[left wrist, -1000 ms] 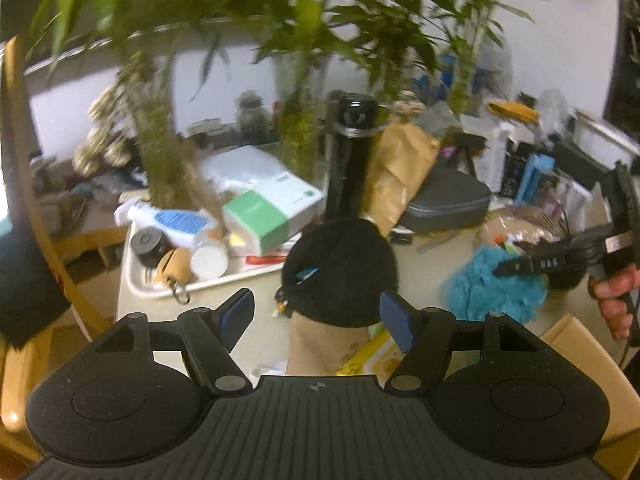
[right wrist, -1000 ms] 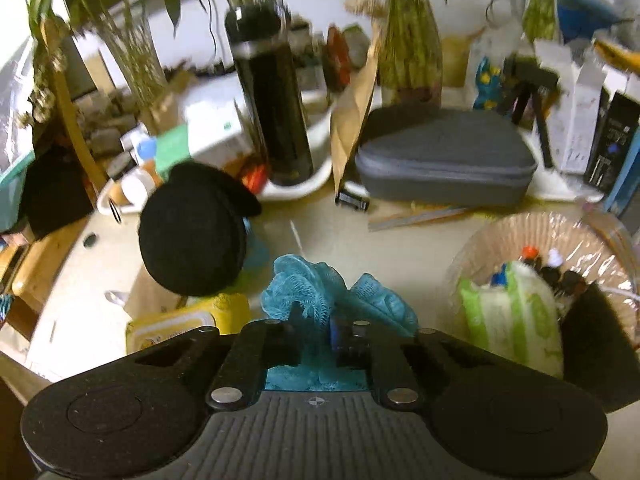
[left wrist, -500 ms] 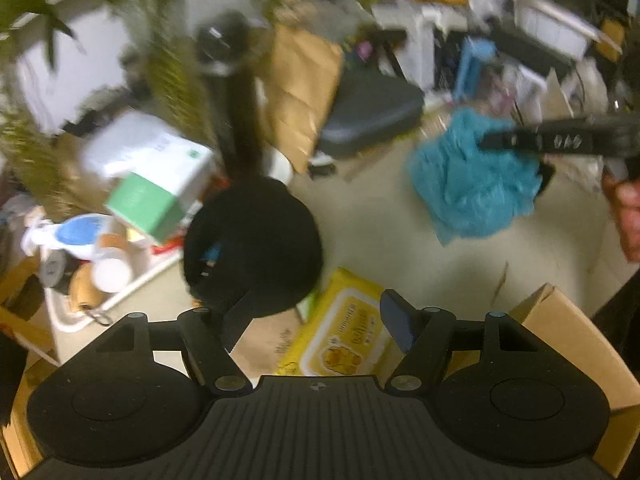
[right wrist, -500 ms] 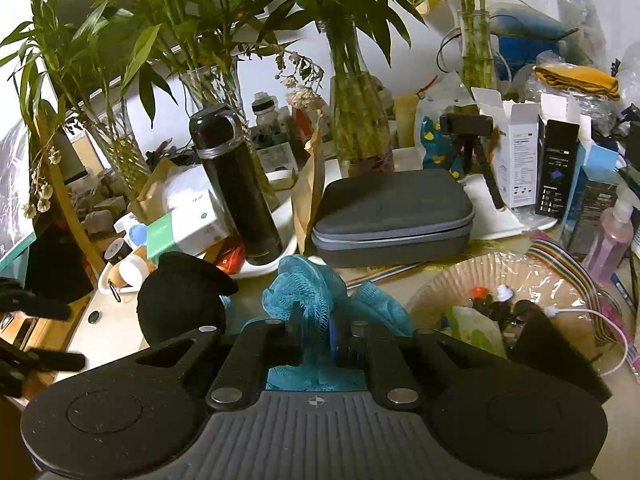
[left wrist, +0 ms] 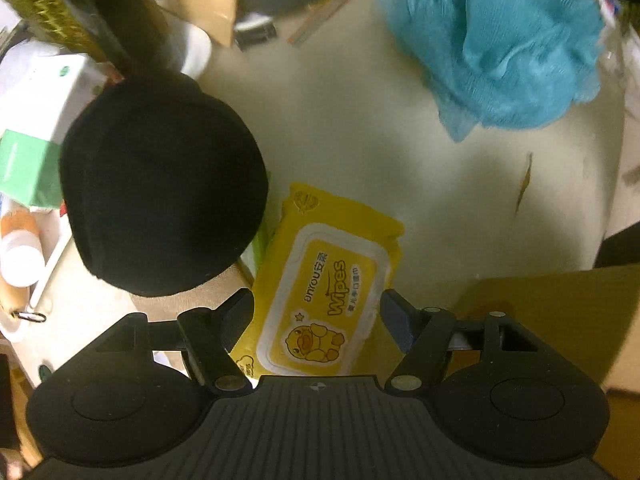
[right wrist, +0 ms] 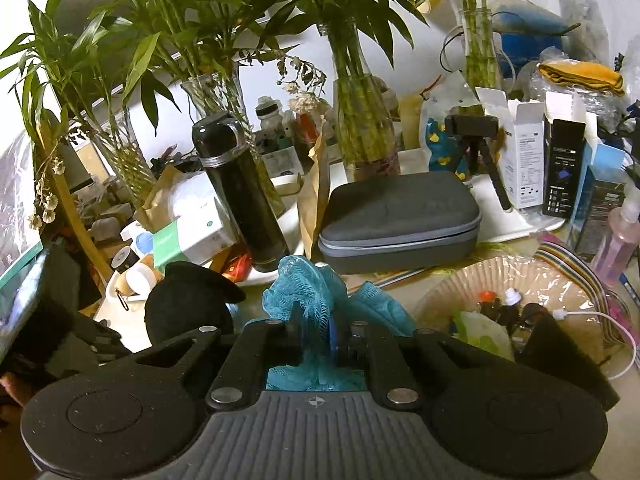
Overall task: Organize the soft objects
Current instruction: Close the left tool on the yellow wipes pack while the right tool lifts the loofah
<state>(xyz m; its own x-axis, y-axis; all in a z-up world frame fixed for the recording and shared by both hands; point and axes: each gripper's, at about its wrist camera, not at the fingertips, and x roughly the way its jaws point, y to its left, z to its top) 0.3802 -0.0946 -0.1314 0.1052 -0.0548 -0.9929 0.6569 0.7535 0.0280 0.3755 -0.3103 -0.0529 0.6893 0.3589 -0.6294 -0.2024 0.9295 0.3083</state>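
the right gripper point(right wrist: 316, 334) is clamped on the blue mesh pouf point(right wrist: 308, 296). the left gripper point(left wrist: 316, 312) hangs spread and empty over the yellow wipes pack point(left wrist: 324, 296); it could snag the black hat point(left wrist: 160, 188) touching the pack.

Each gripper is matte black plastic. The left gripper point(left wrist: 316, 312) has a ribbed grey-black plate along the near edge with a small crosshair mark at its middle, flanked by two round housings with raised discs. Two angled link arms with silver screw heads carry the fingers point(left wrist: 394, 314), whose pads are dark blue. The right gripper point(right wrist: 316, 330) has the same build: ribbed plate, crosshair mark, twin dusty round housings and silver screws on the link arms, with a blue pad edge showing on one finger.
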